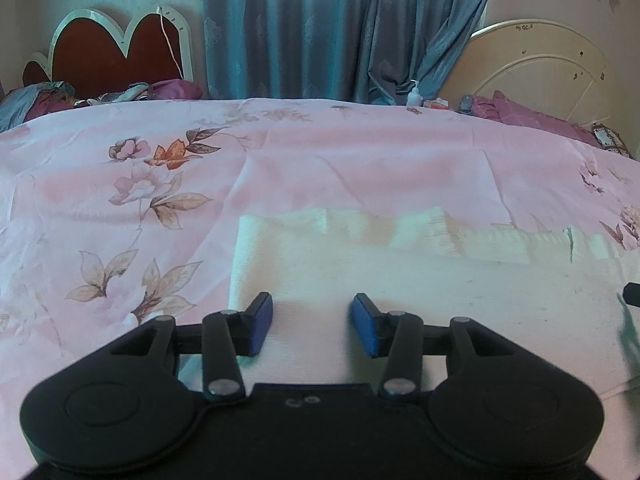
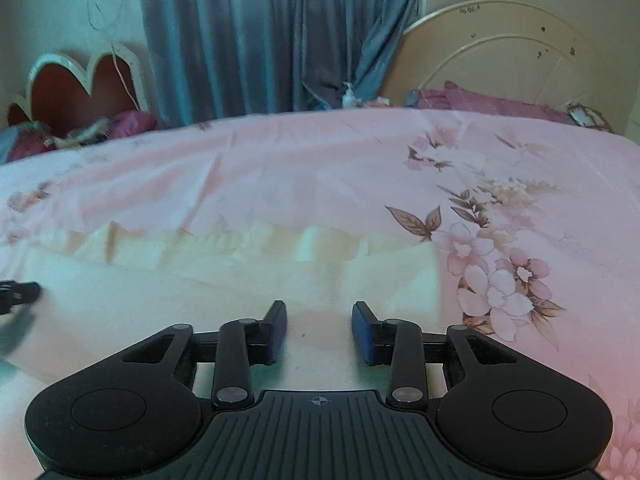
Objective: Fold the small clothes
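Garment (image 1: pixel 400 280), pale cream cloth, lies flat on the pink floral bed (image 1: pixel 120 200), directly ahead of and beneath both claws. Left claw (image 1: pixel 312 324) and right claw (image 2: pixel 319 330) are spread, nothing pinched (pads clear of fabric). Recommended: take the near edge at both corners evenly, then lift together. Both claws angle downward, side by side

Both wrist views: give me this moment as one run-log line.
step: fold in progress | left tongs: open, empty, over white garment | right tongs: open, empty, over same garment | surface: pink floral bedsheet
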A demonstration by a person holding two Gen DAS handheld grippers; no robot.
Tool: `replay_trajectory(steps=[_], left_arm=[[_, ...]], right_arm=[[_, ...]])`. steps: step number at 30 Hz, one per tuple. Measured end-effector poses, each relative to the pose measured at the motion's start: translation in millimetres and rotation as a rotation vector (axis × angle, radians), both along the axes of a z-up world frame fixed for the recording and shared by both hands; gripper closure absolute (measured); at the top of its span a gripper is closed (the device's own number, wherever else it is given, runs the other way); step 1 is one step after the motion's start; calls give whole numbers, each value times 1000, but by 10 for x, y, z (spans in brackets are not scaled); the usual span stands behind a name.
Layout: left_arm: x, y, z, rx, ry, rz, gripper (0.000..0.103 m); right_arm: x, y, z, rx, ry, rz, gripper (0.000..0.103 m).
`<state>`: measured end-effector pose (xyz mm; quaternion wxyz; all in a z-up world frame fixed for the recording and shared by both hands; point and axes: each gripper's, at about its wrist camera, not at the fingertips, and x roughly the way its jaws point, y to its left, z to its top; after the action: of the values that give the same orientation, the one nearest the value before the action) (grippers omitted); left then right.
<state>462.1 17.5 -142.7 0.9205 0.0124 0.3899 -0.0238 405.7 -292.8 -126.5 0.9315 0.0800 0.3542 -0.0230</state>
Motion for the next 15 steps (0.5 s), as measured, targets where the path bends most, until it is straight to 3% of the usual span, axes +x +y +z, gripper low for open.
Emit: replay_trajectory(steps=[8, 15], left_arm=[[-359, -24, 94, 0, -27, -33, 60], [-550, -27, -25, 41, -26, -56, 56]], right_arm=[[-277, 202, 26, -16, 3, 74, 67], [-438, 126, -126, -66, 39, 75, 67]])
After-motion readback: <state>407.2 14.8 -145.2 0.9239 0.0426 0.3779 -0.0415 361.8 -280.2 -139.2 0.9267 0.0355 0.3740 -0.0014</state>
